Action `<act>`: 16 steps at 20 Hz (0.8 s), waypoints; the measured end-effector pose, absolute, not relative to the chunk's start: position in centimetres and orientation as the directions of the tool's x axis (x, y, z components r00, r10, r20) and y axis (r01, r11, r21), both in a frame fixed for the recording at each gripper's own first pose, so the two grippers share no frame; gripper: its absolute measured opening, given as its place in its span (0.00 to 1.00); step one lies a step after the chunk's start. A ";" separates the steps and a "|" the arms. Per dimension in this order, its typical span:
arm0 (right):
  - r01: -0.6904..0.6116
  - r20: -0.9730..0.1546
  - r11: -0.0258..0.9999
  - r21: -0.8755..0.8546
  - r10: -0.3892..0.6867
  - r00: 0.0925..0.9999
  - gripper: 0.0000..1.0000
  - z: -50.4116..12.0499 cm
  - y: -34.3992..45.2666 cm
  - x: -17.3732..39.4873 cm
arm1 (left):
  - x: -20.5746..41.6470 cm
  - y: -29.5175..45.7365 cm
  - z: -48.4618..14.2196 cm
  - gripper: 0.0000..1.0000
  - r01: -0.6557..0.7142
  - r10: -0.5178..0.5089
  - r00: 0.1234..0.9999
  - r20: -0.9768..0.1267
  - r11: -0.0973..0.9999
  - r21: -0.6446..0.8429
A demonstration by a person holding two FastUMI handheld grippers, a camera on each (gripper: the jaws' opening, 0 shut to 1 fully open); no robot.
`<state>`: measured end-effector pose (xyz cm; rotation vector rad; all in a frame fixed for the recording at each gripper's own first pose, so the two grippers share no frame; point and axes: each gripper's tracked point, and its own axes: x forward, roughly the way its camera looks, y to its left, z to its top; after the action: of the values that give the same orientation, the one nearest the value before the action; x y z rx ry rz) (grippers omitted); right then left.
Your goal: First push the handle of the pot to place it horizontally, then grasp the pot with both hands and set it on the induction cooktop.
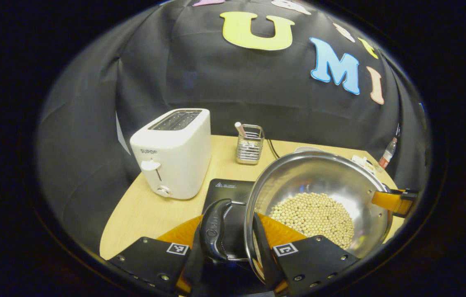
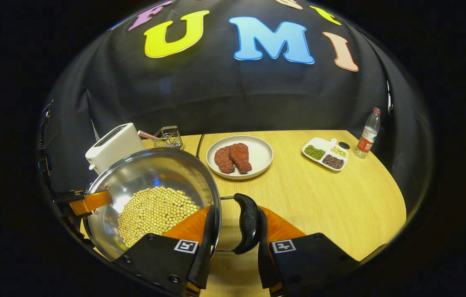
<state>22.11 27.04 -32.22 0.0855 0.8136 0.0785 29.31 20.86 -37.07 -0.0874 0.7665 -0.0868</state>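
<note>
The steel pot (image 2: 150, 194), rigid, slick and weighted with loose beans (image 2: 154, 212), hangs near the cooktop (image 1: 229, 192), each gripper, left (image 1: 233, 255) and right (image 2: 233, 251), clamped on rim and handle together.

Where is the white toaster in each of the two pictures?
Left gripper view: the toaster stands left of centre on the table, left of the pot.
Right gripper view: the toaster sits at the left, just behind the pot's rim.
Shared landmark: the wire basket beside the toaster.
</note>
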 end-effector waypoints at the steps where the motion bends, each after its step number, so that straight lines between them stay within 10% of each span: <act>1: -0.038 -0.726 0.993 0.108 0.105 0.680 0.50 -32.5 27.5 22.1 | 29.3 21.3 -37.3 0.59 0.045 -0.109 0.715 -0.690 0.993 -0.109; 16: -0.031 -0.735 0.992 0.120 0.110 0.669 0.51 -33.8 30.5 22.8 | 31.0 24.7 -39.2 0.59 0.059 -0.118 0.709 -0.695 0.992 -0.109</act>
<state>22.77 30.50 -33.77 0.0999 0.8342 0.0794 31.04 24.72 -39.24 -0.0801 0.7770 -0.0988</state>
